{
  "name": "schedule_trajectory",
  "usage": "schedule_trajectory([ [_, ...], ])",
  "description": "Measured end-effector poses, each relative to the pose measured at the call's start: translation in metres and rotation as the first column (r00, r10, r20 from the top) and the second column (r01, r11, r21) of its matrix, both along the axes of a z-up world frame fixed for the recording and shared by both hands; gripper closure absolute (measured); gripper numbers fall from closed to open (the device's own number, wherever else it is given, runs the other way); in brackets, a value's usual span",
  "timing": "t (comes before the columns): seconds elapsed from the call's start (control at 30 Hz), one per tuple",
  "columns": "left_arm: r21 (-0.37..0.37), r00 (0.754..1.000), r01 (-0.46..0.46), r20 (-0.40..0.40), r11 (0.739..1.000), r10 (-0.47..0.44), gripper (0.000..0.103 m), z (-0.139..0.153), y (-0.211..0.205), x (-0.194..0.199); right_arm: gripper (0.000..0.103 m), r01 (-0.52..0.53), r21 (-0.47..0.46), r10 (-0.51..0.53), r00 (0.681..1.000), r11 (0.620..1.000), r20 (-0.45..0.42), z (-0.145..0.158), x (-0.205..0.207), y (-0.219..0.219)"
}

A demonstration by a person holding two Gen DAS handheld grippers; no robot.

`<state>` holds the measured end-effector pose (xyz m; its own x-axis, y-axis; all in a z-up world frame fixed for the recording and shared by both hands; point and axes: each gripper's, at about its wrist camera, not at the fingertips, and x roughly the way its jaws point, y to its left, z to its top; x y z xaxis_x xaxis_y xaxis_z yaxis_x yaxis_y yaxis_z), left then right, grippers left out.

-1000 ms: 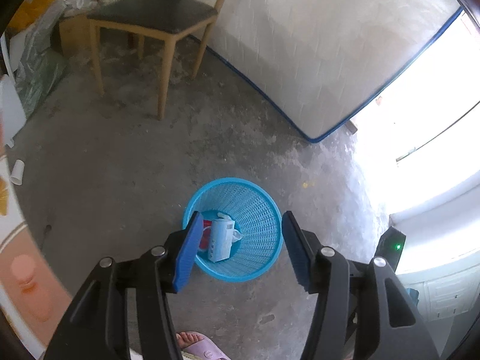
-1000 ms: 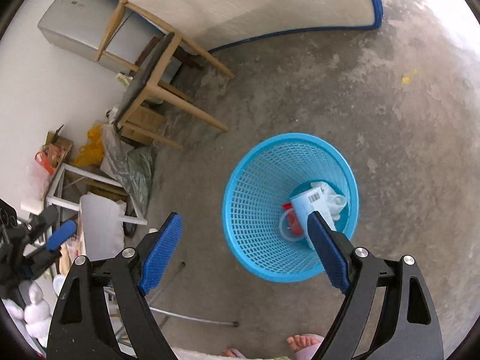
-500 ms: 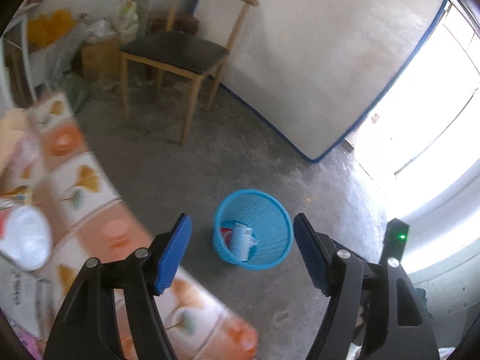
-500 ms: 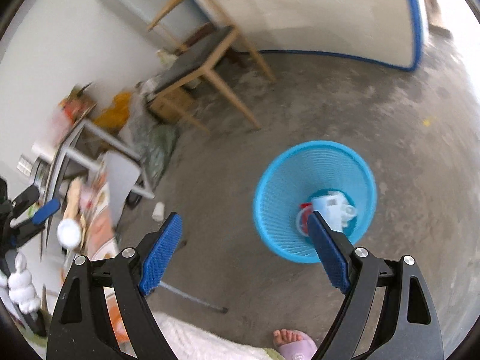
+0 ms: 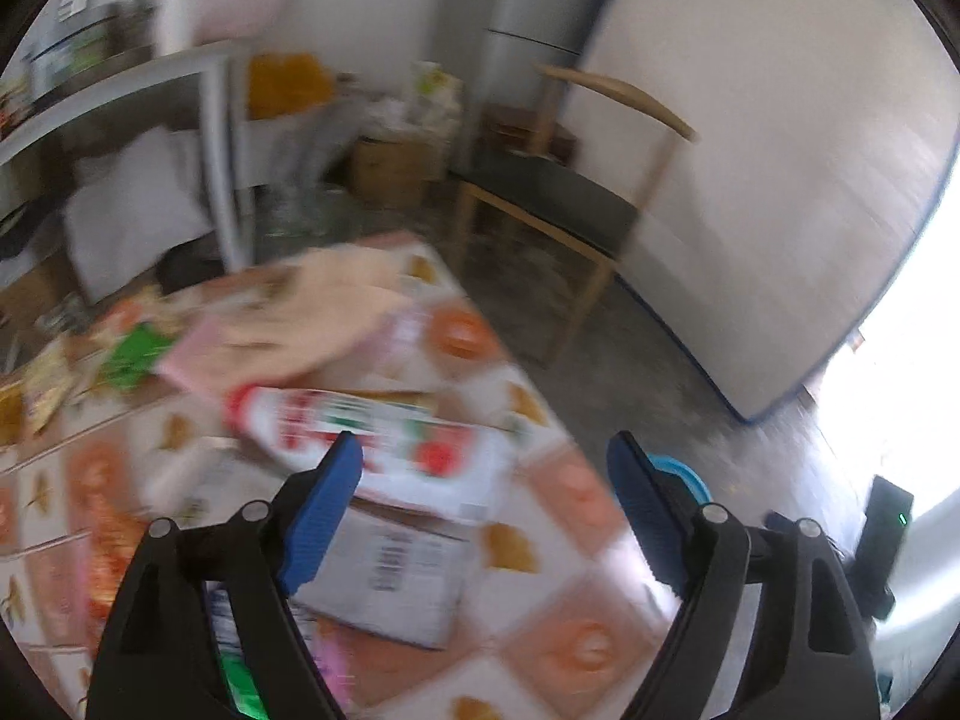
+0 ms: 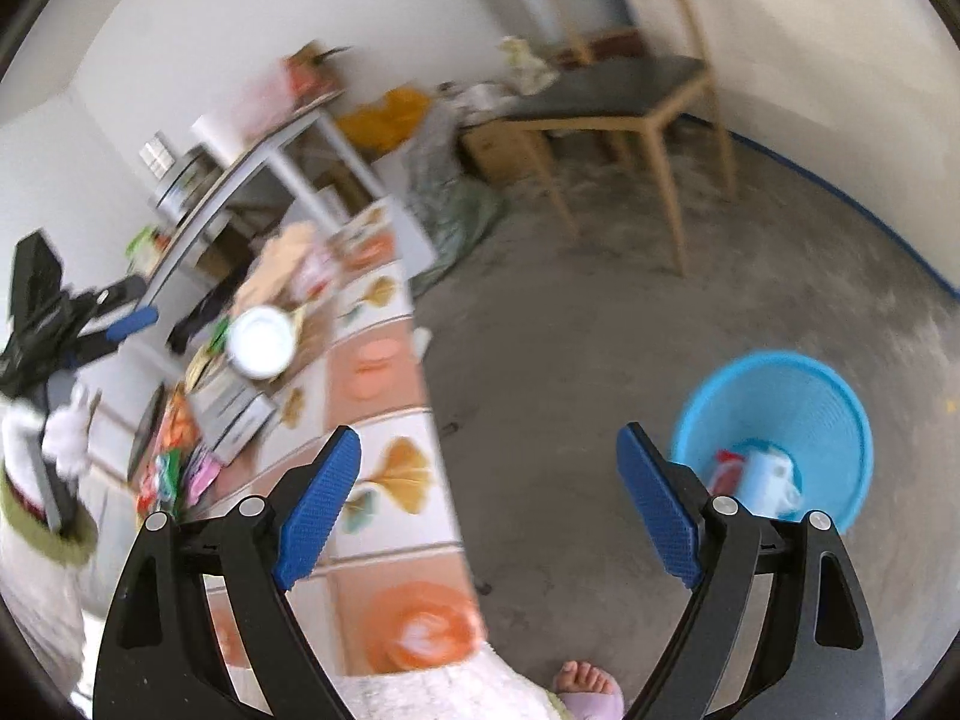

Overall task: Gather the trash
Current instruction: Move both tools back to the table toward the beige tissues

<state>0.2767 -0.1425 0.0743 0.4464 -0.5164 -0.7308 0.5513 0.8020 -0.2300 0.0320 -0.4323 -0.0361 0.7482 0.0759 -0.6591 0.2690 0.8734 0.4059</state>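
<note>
I hold both grippers, left (image 5: 483, 486) and right (image 6: 489, 495), fingers open and empty; next I centre the left over the carton (image 5: 372, 438) beside the box (image 5: 390, 576).

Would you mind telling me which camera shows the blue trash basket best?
The right wrist view: the blue trash basket shows whole, with trash inside. The left wrist view shows only a sliver of its rim behind that gripper's finger.

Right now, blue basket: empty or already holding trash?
Holding trash. The blue basket stands upright on the floor with a white container and something red inside.
</note>
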Motion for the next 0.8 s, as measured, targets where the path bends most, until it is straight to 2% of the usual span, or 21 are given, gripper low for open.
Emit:
schedule_trajectory([
  [0.1, -0.023, 0.996, -0.082, -0.025, 0.996, 0.082, 0.021, 0.001, 0.032, 0.022, 0.019, -0.073, -0.025, 0.073, 0.997, 0.997, 0.016, 0.01, 0.017, 0.016],
  [0.27, -0.044, 0.984, -0.166, -0.073, 0.985, 0.163, 0.021, -0.011, 0.069, 0.046, 0.019, -0.207, -0.066, 0.209, 0.978, 0.976, 0.018, 0.019, 0.051, 0.056],
  [0.4, -0.057, 0.975, -0.192, -0.125, 0.98, 0.184, 0.021, -0.023, 0.07, 0.067, 0.019, -0.301, -0.096, 0.303, 0.953, 0.949, 0.002, 0.021, 0.079, 0.088],
  [0.6, -0.116, 0.934, -0.281, -0.26, 0.953, 0.244, 0.021, -0.036, 0.06, 0.123, 0.019, -0.36, -0.075, 0.36, 0.933, 0.93, -0.014, 0.021, 0.104, 0.119],
  [0.7, -0.07, 0.932, -0.27, -0.271, 0.96, 0.242, 0.021, -0.046, 0.041, 0.148, 0.019, -0.359, -0.072, 0.359, 0.933, 0.93, -0.012, 0.022, 0.109, 0.126],
  [0.8, 0.02, 0.938, -0.254, -0.241, 0.967, 0.251, 0.021, -0.06, 0.02, 0.166, 0.019, -0.349, -0.033, 0.349, 0.937, 0.937, -0.013, 0.021, 0.113, 0.126],
])
